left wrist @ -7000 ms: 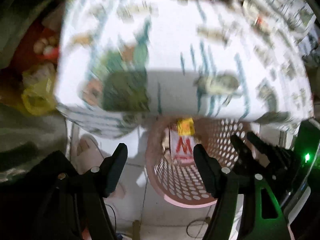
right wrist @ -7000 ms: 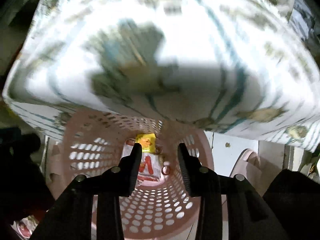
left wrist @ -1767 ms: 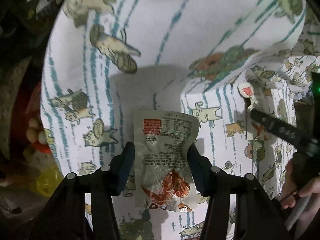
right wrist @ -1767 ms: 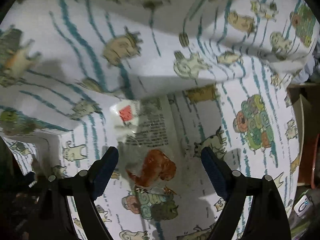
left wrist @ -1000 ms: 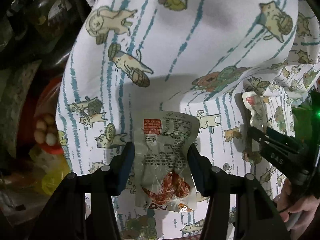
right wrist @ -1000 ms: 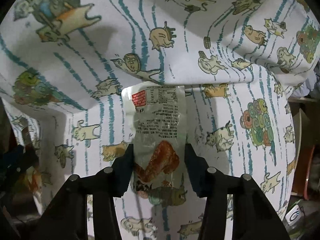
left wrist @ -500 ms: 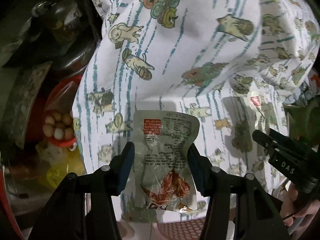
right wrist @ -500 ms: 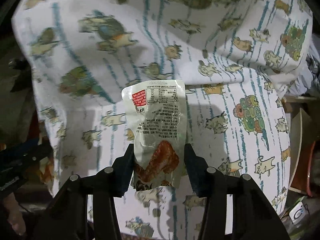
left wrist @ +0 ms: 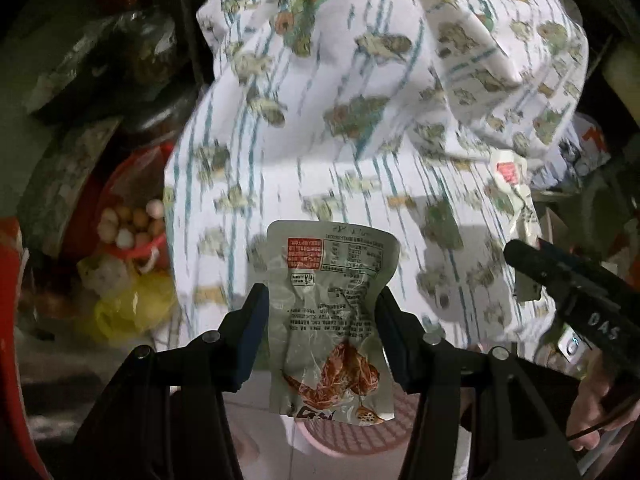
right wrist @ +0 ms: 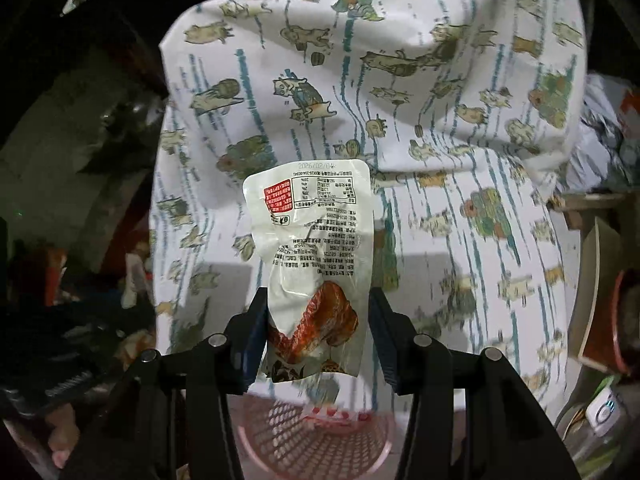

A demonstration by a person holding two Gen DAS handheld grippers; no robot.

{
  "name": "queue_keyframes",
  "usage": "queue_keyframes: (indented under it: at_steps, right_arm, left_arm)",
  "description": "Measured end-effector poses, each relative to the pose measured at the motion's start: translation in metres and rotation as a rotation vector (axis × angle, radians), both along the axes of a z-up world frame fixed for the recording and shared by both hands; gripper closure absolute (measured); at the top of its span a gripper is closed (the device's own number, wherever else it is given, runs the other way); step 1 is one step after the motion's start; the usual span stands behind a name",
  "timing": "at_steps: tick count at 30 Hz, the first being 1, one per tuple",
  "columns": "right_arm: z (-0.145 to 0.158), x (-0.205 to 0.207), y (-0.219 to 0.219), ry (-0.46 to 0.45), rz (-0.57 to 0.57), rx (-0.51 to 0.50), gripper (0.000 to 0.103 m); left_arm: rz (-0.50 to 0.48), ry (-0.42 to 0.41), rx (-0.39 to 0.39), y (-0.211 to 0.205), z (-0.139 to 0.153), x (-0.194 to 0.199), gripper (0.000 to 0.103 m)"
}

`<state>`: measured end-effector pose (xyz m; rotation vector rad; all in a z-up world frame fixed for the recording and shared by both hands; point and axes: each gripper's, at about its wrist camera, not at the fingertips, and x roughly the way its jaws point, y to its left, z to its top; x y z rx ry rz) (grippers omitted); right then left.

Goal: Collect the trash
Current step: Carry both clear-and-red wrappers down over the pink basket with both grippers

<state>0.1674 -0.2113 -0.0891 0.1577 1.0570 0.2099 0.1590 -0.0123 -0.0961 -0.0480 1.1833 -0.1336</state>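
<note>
Packets held, one per gripper: left gripper pinched a packet, right gripper pinched another, both above the cloth. Basket sat below; judged best to centre each over it before release.

White cloth printed with teal stripes and cartoon animals; silvery packets bear red labels; pink perforated basket.
</note>
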Motion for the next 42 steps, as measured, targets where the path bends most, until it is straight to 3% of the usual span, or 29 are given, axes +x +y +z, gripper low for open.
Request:
queue_keyframes:
  at_steps: [5, 12, 17, 22, 32, 33, 36, 42]
  right_arm:
    - [-0.009, -0.040, -0.005, 0.044, 0.011, 0.060, 0.052]
    - [-0.051, -0.076, -0.003, 0.180, 0.012, 0.092, 0.052]
    - [-0.063, -0.084, -0.010, 0.201, 0.009, 0.089, 0.052]
    - [-0.074, -0.078, -0.024, 0.231, -0.032, 0.131, 0.051]
    - [-0.097, -0.066, -0.019, 0.284, -0.018, 0.144, 0.051]
    - [-0.098, -0.066, -0.019, 0.286, -0.018, 0.144, 0.051]
    - [-0.100, -0.065, -0.018, 0.294, -0.014, 0.144, 0.051]
    - [-0.108, -0.075, -0.009, 0.316, 0.017, 0.122, 0.051]
  left_arm:
    - [-0.014, 0.050, -0.022, -0.010, -0.017, -0.033, 0.051]
    - [-0.049, 0.111, -0.008, -0.027, -0.057, -0.055, 0.050]
    - [-0.065, 0.225, -0.063, -0.032, -0.100, -0.060, 0.050]
    - [-0.163, 0.262, 0.043, -0.050, -0.130, -0.058, 0.048]
    - [-0.222, 0.359, 0.119, -0.064, -0.184, -0.055, 0.045]
    - [-0.229, 0.369, 0.131, -0.065, -0.188, -0.055, 0.044]
    - [-0.242, 0.403, 0.150, -0.066, -0.197, -0.058, 0.024]
    - [-0.218, 0.426, 0.141, -0.056, -0.177, -0.066, 0.018]
